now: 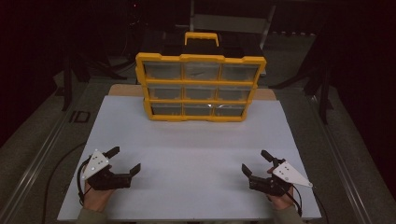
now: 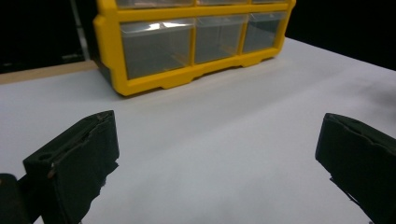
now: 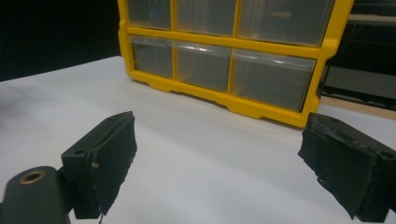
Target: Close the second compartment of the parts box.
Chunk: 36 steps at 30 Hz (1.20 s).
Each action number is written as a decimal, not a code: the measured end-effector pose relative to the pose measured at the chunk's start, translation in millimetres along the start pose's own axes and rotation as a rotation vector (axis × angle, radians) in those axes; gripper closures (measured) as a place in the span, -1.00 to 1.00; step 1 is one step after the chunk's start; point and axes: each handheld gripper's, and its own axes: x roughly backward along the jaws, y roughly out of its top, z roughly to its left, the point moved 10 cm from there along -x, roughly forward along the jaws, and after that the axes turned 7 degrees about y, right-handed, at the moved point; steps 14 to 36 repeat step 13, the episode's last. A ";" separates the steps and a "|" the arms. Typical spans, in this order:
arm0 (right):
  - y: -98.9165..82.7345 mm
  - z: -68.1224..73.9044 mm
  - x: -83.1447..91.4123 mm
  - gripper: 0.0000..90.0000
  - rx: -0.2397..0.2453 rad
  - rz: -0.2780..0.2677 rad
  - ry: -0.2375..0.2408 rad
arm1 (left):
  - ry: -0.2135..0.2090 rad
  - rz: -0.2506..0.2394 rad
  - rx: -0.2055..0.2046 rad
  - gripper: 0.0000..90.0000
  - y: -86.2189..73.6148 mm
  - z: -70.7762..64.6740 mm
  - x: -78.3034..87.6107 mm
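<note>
High view: yellow drawer cabinet [image 1: 201,87] upper centre on white board [image 1: 187,154]; left gripper [image 1: 125,159] lower left, right gripper [image 1: 256,162] lower right, both spread wide, holding nothing.
Left gripper view: cabinet [image 2: 187,42] top, bare board between.
Right gripper view: cabinet [image 3: 224,51] top, board edge far left.

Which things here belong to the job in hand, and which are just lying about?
Job in hand:
- yellow drawer organizer, upright at the far side of the white board
- left gripper, fingers open, nothing between them
- right gripper, fingers open, nothing between them

Lying about:
- dark stands beside the table
- grey floor
</note>
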 end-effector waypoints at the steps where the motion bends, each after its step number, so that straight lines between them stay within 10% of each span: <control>1: 0.4 0.0 -0.2 -0.77 0.003 -0.002 -0.001 | 0.001 -0.009 0.005 -1.00 1.2 1.0 1.3; 36: -0.3 0.0 -2.3 -0.77 0.005 -0.001 0.004 | 0.005 -0.045 0.000 -1.00 7.6 -0.2 4.7</control>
